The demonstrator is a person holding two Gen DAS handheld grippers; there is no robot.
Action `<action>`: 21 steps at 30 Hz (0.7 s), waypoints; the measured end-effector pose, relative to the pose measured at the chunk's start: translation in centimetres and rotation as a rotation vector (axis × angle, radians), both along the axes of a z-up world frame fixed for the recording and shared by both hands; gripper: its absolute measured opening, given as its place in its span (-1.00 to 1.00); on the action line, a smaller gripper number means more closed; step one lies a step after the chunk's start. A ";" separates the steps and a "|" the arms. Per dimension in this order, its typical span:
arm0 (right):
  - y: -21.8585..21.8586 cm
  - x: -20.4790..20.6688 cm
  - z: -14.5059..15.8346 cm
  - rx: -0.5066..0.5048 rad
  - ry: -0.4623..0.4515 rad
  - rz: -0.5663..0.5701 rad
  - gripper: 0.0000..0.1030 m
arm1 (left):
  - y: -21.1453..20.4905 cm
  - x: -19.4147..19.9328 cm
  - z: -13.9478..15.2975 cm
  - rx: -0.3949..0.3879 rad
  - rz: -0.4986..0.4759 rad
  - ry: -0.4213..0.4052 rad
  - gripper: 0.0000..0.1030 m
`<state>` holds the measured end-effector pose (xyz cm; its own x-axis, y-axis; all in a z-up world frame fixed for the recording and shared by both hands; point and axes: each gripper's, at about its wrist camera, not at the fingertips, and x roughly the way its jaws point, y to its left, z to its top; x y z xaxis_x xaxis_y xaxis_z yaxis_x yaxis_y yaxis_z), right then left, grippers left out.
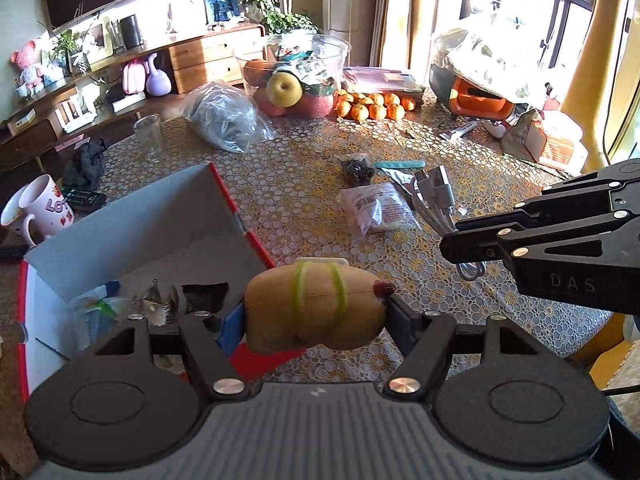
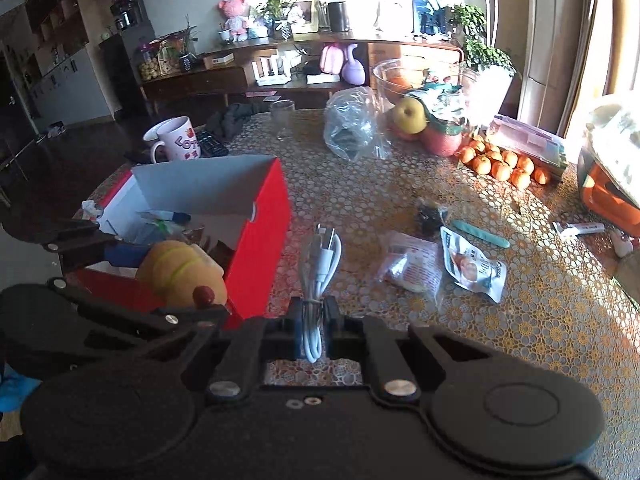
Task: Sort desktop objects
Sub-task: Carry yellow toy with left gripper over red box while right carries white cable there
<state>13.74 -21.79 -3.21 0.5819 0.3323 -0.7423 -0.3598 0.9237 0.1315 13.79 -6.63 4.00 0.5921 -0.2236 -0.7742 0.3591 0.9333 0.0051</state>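
Left gripper (image 1: 316, 312): clamped across a tan, bun-shaped soft toy; its jaws stand wide, one pad on each end of the toy.
Soft toy (image 1: 314, 308): tan, with two yellow-green stripes around its body and a small dark red knob at one end; carried clear of the table, at the near corner of the red box. In the right wrist view it (image 2: 180, 272) sits in front of the box's red wall.
Right gripper (image 2: 314, 320): jaws nearly together, pinching a coiled white USB cable.
USB cable (image 2: 320, 276): bundled in loops, plugs pointing away from the camera, hanging free above the tablecloth. In the left wrist view the cable (image 1: 434, 196) trails from the tip of the right gripper (image 1: 452, 246).
Red box (image 2: 260, 248): open cardboard box with red outer walls and a grey raised flap; it stands on the table's left part and holds small mixed items too cluttered to name.
Table (image 2: 360, 200): round, covered with a yellow-and-white floral lace cloth.
Items on the cloth: two clear snack packets (image 2: 410, 266), a printed sachet (image 2: 476, 266), a teal stick (image 2: 480, 234) and a small dark bag (image 2: 430, 214), grouped to the right of the cable.
Far side of table: glass fruit bowl (image 2: 424, 80), tangerines (image 2: 504, 164), a clear plastic bag (image 2: 352, 124), a drinking glass (image 2: 282, 118).
Left edge: white mug with red lettering (image 2: 176, 138).
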 end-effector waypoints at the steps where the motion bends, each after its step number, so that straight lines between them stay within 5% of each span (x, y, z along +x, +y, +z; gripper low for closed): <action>1: 0.6 0.0 0.2 -0.001 0.000 0.012 -0.82 | 0.7 0.0 0.2 0.001 0.008 -0.002 0.37; 21: 11.4 2.5 0.1 -0.037 0.013 0.178 -0.82 | 13.6 2.4 0.8 0.024 0.177 0.012 0.37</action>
